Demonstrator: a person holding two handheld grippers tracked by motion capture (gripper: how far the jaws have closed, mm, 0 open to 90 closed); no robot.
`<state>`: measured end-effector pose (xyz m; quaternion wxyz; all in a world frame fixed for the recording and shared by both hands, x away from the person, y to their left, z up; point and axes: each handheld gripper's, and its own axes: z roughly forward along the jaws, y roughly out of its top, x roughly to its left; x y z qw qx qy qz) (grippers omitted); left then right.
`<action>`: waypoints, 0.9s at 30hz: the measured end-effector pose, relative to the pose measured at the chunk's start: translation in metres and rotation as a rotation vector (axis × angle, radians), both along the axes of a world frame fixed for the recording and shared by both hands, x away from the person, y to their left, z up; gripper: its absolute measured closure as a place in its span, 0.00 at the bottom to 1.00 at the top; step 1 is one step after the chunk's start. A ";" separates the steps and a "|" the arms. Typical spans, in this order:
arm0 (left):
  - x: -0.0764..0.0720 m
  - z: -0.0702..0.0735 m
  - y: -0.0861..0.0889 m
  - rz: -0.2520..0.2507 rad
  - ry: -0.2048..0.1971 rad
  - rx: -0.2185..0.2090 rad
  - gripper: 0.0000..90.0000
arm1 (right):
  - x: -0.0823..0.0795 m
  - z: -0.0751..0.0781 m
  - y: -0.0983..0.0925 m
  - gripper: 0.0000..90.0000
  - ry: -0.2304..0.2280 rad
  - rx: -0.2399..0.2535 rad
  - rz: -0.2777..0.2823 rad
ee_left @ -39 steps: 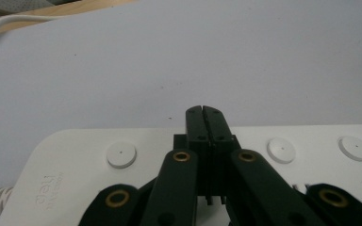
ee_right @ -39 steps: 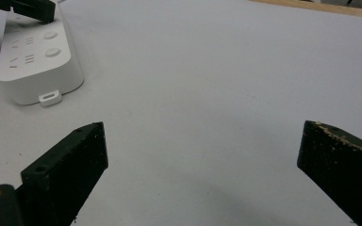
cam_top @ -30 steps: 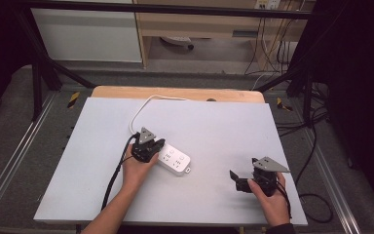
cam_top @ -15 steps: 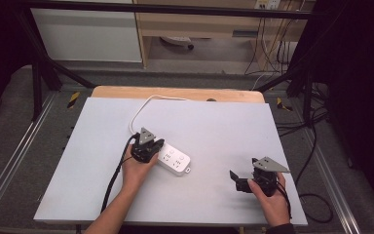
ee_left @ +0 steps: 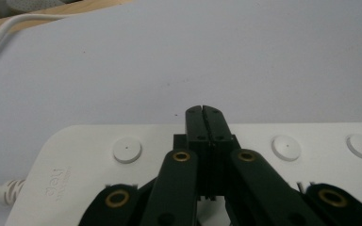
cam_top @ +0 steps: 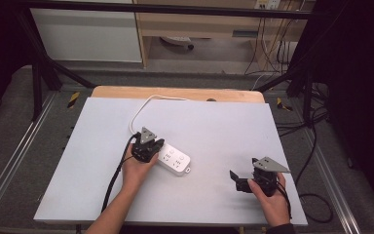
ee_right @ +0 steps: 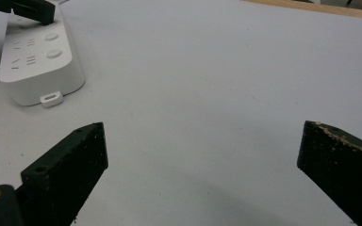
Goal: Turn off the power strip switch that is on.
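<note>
A white power strip (cam_top: 175, 161) lies near the middle of the grey table top (cam_top: 214, 126), its white cable (cam_top: 141, 105) looping toward the far edge. My left gripper (cam_top: 155, 146) sits over the strip's left end, jaws shut together with nothing between them. In the left gripper view the closed tips (ee_left: 203, 112) lie over the strip's top (ee_left: 80, 155), between its round buttons; whether they touch it I cannot tell. My right gripper (cam_top: 238, 180) rests near the front right, pointing left, open and empty. In the right gripper view its fingers (ee_right: 70, 155) stand wide apart, the strip (ee_right: 37, 61) far off.
A wooden edge (cam_top: 175, 92) runs along the back of the table. Black cables trail from both grippers toward the front. Metal frame rails (cam_top: 14, 156) flank the table, and cabinets and loose wires stand beyond it.
</note>
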<state>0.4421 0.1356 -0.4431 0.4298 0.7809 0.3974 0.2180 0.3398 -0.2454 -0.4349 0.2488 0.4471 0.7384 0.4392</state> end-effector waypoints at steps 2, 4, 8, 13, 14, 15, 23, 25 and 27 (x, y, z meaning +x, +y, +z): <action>0.000 0.000 0.000 0.003 0.003 0.001 1.00 | 0.000 0.000 0.000 0.03 0.000 0.000 -0.001; 0.001 0.001 -0.001 0.001 0.008 0.004 1.00 | -0.001 0.000 0.000 0.03 0.001 0.001 -0.002; 0.002 0.003 -0.001 -0.001 0.021 0.015 1.00 | -0.001 0.000 0.000 0.03 0.002 0.003 -0.002; 0.002 0.003 -0.002 0.001 0.024 0.018 1.00 | -0.001 0.000 0.000 0.03 0.002 0.003 -0.003; 0.002 0.003 -0.002 0.001 0.024 0.018 1.00 | -0.001 0.000 0.000 0.03 0.001 0.003 -0.003; 0.002 0.003 -0.003 0.002 0.020 0.026 1.00 | -0.001 0.000 -0.001 0.03 0.002 0.004 -0.003; 0.001 0.002 -0.005 0.006 0.023 0.029 1.00 | -0.001 0.001 -0.001 0.03 0.001 0.006 -0.006; 0.001 0.003 -0.005 0.007 0.024 0.027 1.00 | -0.001 0.001 -0.001 0.03 0.002 0.006 -0.007; 0.001 0.002 -0.005 0.007 0.024 0.025 1.00 | -0.001 0.001 -0.002 0.03 0.001 0.007 -0.007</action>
